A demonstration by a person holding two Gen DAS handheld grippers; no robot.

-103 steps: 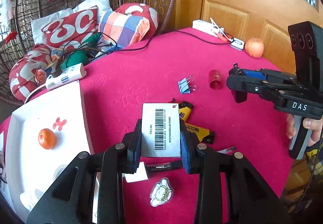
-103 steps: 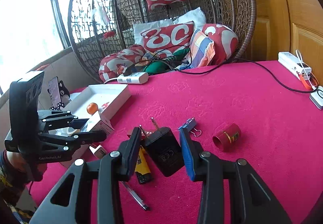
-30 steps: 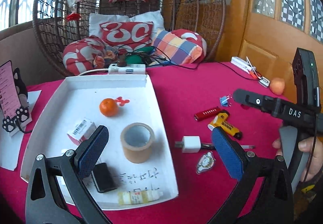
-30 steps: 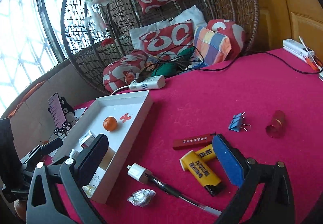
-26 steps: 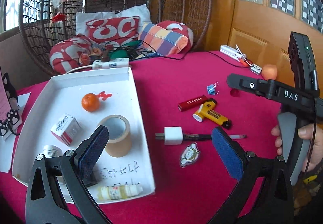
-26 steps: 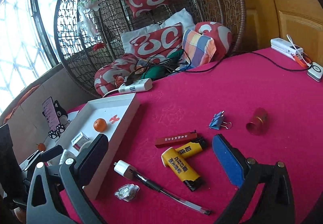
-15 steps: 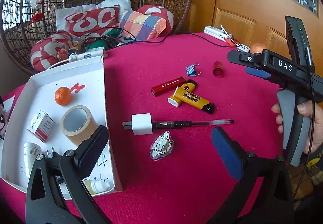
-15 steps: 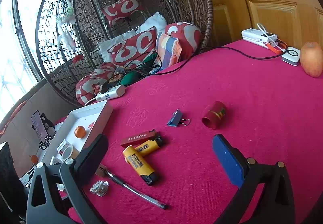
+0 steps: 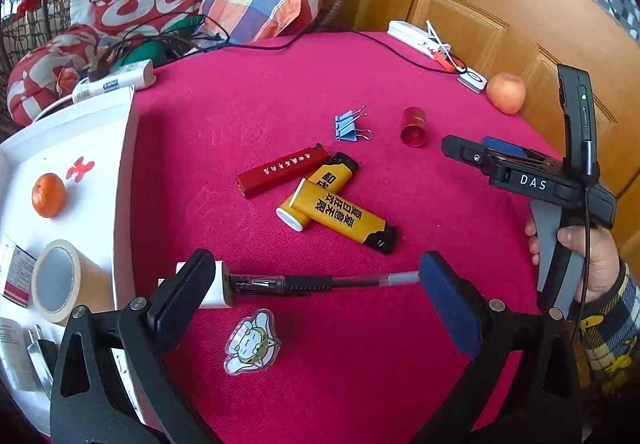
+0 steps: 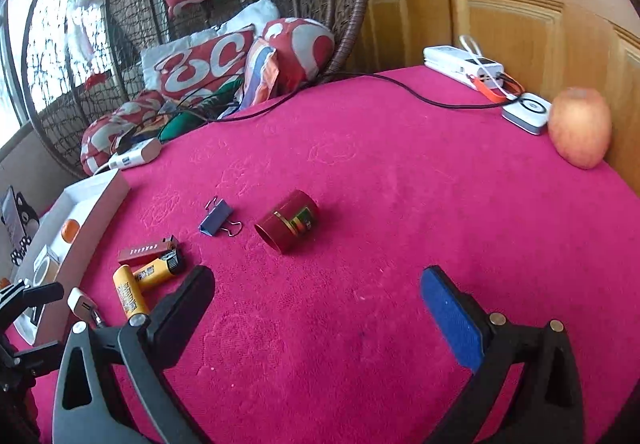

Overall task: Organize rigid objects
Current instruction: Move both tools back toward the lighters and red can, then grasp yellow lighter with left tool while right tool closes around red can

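Observation:
My left gripper (image 9: 316, 288) is open, low over the red tablecloth, its fingers straddling a black pen (image 9: 320, 282) whose end touches a white charger plug (image 9: 218, 284). A cartoon sticker (image 9: 250, 342) lies just below the pen. Beyond it lie two yellow lighters (image 9: 340, 214), a red lighter (image 9: 282, 170), a blue binder clip (image 9: 348, 124) and a red cap (image 9: 414, 122). My right gripper (image 10: 318, 294) is open and empty. The red cap (image 10: 288, 222) lies on its side ahead of it, with the binder clip (image 10: 216, 222) to the cap's left.
A white tray (image 9: 124, 148) at the left holds an orange (image 9: 48, 194), a tape roll (image 9: 56, 280) and small boxes. An apple (image 10: 580, 126), a power strip (image 10: 460, 64) and a cable sit at the far right edge by the wooden door. Cushions fill a wicker chair behind.
Both grippers earlier held a box and a black charger, and are now empty. My left gripper swung from the tray to over the pen; my right gripper moved right, nearer the red cap.

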